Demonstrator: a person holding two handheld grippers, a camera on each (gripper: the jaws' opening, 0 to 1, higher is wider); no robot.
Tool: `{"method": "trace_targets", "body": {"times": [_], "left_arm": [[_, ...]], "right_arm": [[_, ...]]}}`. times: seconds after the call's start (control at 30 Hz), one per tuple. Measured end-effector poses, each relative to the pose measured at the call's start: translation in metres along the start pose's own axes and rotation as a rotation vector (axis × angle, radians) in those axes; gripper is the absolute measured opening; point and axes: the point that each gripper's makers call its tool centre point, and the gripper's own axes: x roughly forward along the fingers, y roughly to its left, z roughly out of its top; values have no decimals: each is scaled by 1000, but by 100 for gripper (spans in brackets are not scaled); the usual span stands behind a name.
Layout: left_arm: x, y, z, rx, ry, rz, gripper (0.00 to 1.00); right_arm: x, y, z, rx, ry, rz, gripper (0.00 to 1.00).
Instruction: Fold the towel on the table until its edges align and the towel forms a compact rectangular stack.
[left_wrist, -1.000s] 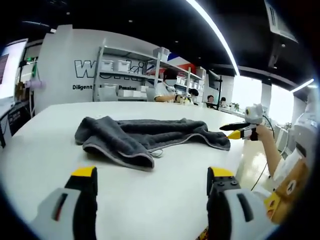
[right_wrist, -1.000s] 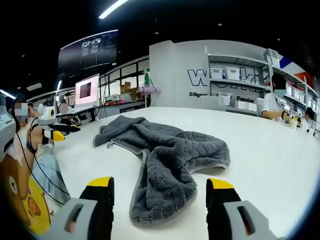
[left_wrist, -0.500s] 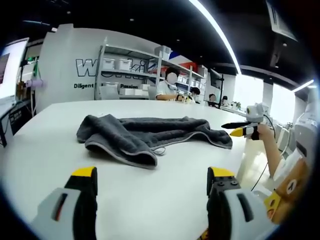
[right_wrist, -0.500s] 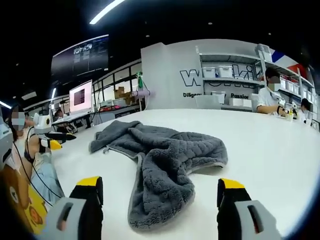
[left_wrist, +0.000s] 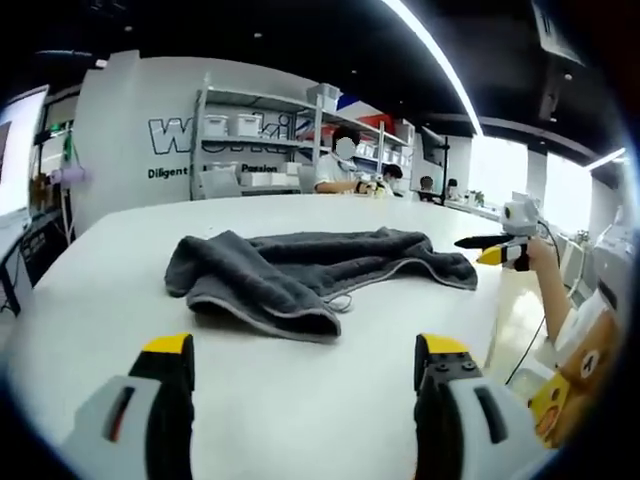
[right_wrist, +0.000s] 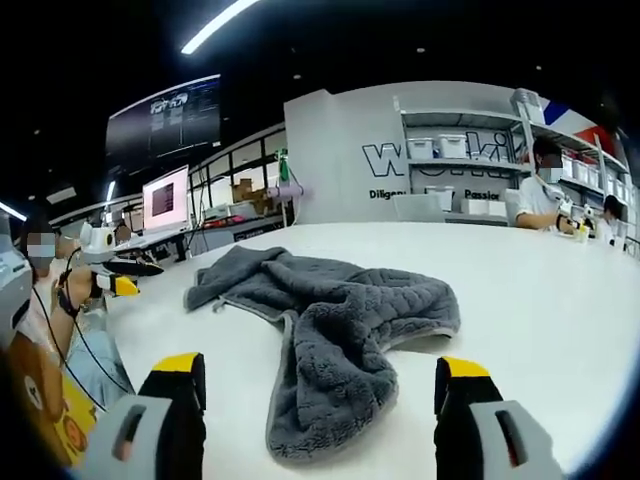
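Observation:
A crumpled dark grey towel lies in a long heap on the white table. In the left gripper view my left gripper stands open, short of the towel's near folded edge, with nothing between its jaws. The right gripper shows at the far right end of the towel, held by a hand. In the right gripper view the towel runs away from me, its near end lying between the jaws of my open right gripper. The left gripper appears at the left past the towel's far end.
Shelving with white bins stands behind the table, and people sit at the far side. A monitor and desks are at the left in the right gripper view. A person's sleeve and printed clothing show at the table's edge.
Both cameras shifted slightly; the towel sits a little nearer and lower in the left gripper view. The right gripper's jaws spread a little wider. The towel has not changed shape.

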Motion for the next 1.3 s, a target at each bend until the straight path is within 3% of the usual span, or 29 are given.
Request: {"method": "trace_targets", "body": {"times": [0.03,0.2,0.3,0.4,0.5,0.53,0.63,0.8,0.93,1.17,1.3], "left_arm": [[4,15,5,29,27,1,96],[15,51,11,84,108,16,96],[29,68,13,96,134,8,95],[47,82,10,70,157,-30,87],[64,93,14,62,153,-54,85],[71,97,22,106,119,-66,83],[83,108,33,102,75,-81,78],[98,124,36,119,56,-88,68],[109,140,30,98,60,-69,55],[120,145,22,86,59,-47,34],[127,148,13,95,90,-18,32]], "right_arm": [[-2,0,0,3,-2,-3,99],[-7,-1,0,10,-14,-17,99],[-10,-1,-1,10,-21,-23,99],[-12,2,-2,13,-32,-27,99],[-13,4,-4,19,-31,-23,99],[-13,4,-5,18,-30,-23,99],[-16,3,-7,18,-26,-28,99],[-20,-2,-3,11,-46,-54,98],[-20,-3,0,11,-57,-59,97],[-14,3,-2,8,-49,-40,95],[-14,5,-2,12,-57,-40,95]]}}
